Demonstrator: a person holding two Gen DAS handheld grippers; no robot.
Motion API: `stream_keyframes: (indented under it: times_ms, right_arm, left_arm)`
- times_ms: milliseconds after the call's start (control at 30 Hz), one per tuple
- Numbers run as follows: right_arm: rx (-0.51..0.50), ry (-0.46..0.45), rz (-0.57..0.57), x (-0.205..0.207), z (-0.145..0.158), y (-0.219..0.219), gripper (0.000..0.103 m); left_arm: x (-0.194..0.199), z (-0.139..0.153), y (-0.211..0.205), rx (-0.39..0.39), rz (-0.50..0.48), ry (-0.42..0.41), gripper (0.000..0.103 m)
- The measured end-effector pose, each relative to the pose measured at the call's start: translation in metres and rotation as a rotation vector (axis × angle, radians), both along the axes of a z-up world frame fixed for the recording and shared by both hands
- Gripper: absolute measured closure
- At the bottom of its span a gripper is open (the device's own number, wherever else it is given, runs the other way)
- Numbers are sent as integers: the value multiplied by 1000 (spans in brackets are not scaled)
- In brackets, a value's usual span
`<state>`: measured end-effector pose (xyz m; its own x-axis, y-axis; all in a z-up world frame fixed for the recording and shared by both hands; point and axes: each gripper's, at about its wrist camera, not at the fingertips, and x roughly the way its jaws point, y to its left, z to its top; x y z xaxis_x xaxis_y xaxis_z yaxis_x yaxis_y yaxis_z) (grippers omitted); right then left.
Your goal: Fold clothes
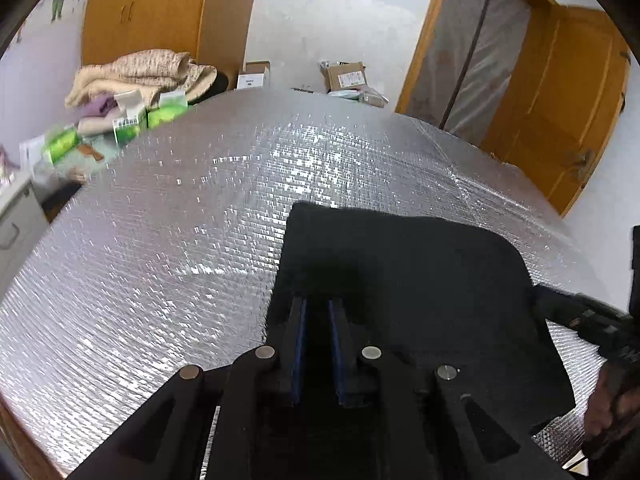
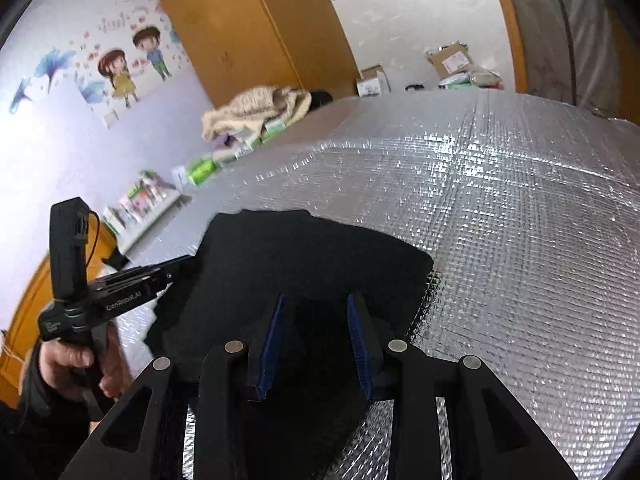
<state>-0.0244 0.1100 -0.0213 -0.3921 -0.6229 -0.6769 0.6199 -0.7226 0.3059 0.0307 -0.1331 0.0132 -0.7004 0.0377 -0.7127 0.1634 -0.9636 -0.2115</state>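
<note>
While both hand-held grippers hover, black garment (image 1: 400, 264) covers foil mat (image 1: 160, 240).

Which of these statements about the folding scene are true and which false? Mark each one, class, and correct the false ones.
1. The black garment lies on a silver quilted surface. True.
2. The garment is white. False: it is black.
3. A beige blanket is heaped beyond the surface's far edge. True.
4. The wardrobe is blue. False: it is orange-brown wood.
5. Cartoon children stickers decorate the wall. True.
</note>
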Motion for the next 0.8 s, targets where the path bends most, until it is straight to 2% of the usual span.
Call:
stream_keyframes:
  times_ms: [100, 367, 600, 800]
  right_arm:
    - [21, -2, -9, -3, -2, -7, 69]
    - [14, 93, 72, -11, 30, -50, 68]
    - [117, 87, 123, -29, 4, -92, 68]
    - [95, 82, 135, -27, 5, -83, 69]
  left_arm:
    - [3, 0, 0, -2, 4, 3, 91]
    - [10, 6, 3, -24, 18, -3, 91]
    - [12, 3, 2, -25, 7, -14, 91]
    - [9, 1, 7, -49, -4, -18, 91]
